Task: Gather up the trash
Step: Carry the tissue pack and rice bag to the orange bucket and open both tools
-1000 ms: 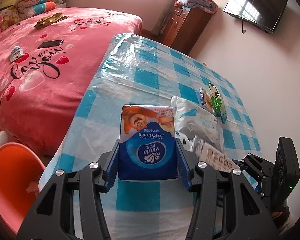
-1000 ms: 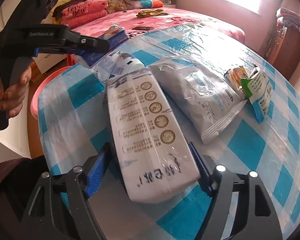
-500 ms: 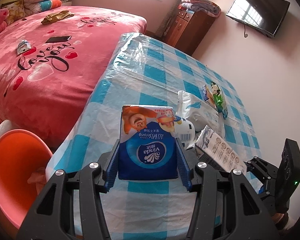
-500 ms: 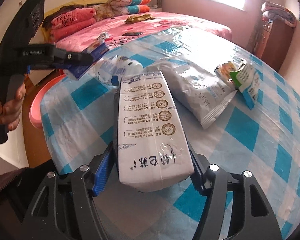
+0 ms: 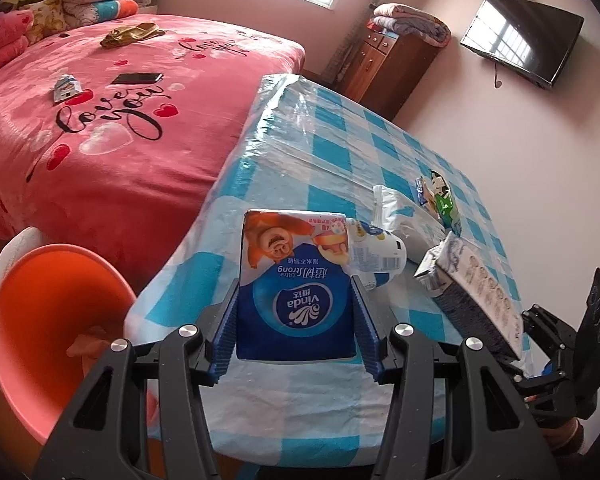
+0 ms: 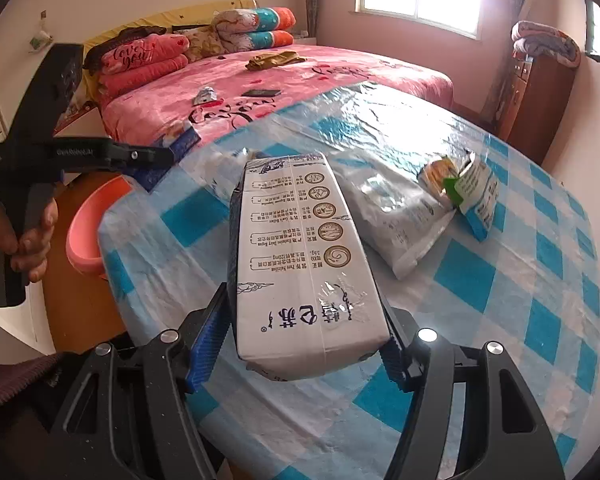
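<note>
A blue Vinda tissue pack [image 5: 292, 248] sits between the blue pads of my left gripper [image 5: 296, 320], which is shut on it above the near table edge. My right gripper [image 6: 302, 320] is shut on a white milk carton [image 6: 300, 260], holding it tilted above the checked tablecloth [image 6: 540, 320]. In the left wrist view the carton [image 5: 472, 280] and the right gripper [image 5: 540, 332] appear at the right. The right wrist view shows the left gripper [image 6: 160, 160] in a hand at the left. An orange basin [image 5: 40, 320] stands on the floor beside the table.
On the table lie a crumpled white wrapper [image 5: 376, 252], a silver bag [image 6: 396, 208] and a green snack wrapper [image 6: 472, 188]. A pink bed [image 5: 100, 140] with a phone [image 5: 136, 78] borders the table. A wooden cabinet [image 5: 388, 68] stands at the far wall.
The right gripper's pads closed onto the milk carton and raised it off the cloth. The left gripper drew back with the tissue pack, so more of the orange basin shows.
</note>
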Demonstrator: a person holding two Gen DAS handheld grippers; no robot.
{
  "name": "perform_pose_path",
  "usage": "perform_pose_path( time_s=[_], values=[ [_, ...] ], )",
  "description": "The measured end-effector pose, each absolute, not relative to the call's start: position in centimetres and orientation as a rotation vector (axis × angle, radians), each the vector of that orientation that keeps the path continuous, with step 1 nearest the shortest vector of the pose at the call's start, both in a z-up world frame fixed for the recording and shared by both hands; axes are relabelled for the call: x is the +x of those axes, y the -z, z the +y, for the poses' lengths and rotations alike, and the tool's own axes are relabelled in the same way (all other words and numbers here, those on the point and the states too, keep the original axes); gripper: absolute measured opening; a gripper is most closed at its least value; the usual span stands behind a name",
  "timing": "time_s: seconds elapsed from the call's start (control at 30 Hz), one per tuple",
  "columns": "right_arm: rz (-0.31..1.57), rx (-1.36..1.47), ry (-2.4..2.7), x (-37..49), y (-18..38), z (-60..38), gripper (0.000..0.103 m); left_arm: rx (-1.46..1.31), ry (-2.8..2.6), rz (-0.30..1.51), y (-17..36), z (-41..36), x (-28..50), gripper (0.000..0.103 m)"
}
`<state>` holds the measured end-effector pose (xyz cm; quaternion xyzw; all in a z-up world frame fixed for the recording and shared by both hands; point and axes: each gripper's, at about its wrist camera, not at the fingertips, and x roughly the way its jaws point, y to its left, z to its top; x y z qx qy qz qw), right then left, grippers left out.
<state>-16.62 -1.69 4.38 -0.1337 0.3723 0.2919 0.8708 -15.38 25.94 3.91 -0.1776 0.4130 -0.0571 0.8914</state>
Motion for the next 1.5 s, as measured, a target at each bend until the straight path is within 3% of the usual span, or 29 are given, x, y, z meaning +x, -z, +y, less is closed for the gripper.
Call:
perform_pose_path(
  time_s=[0.7, 1.27, 1.33, 1.37, 1.43, 1.5],
  values=[
    [0.757, -0.330, -0.868, -16.5, -8.2, 8.9, 0.067, -0.433, -0.095, 0.852, -2.3, 34.8, -20.7, 0.053],
    [0.814, -0.464, -1.079, -16.1, -5.1, 22.4, 0.068, -0.530, -0.256, 0.908, 2.5, 41.8, -22.9, 0.053],
    [0.812, -0.447, -1.095, -15.8, -4.7, 23.1, 0.069, -0.534, -0.297, 0.915, 3.1, 42.5, -22.9, 0.060],
    [0.819, -0.428, -1.119, -15.6, -4.4, 23.5, 0.072, -0.527, -0.327, 0.923, 3.5, 42.9, -22.9, 0.069],
    [0.826, -0.400, -1.114, -15.3, -4.0, 23.8, 0.084, -0.503, -0.377, 0.940, 3.9, 43.3, -22.9, 0.076],
    [0.839, -0.377, -1.104, -15.2, -3.8, 23.7, 0.085, -0.499, -0.391, 0.952, 4.3, 43.6, -23.0, 0.077]
  ],
)
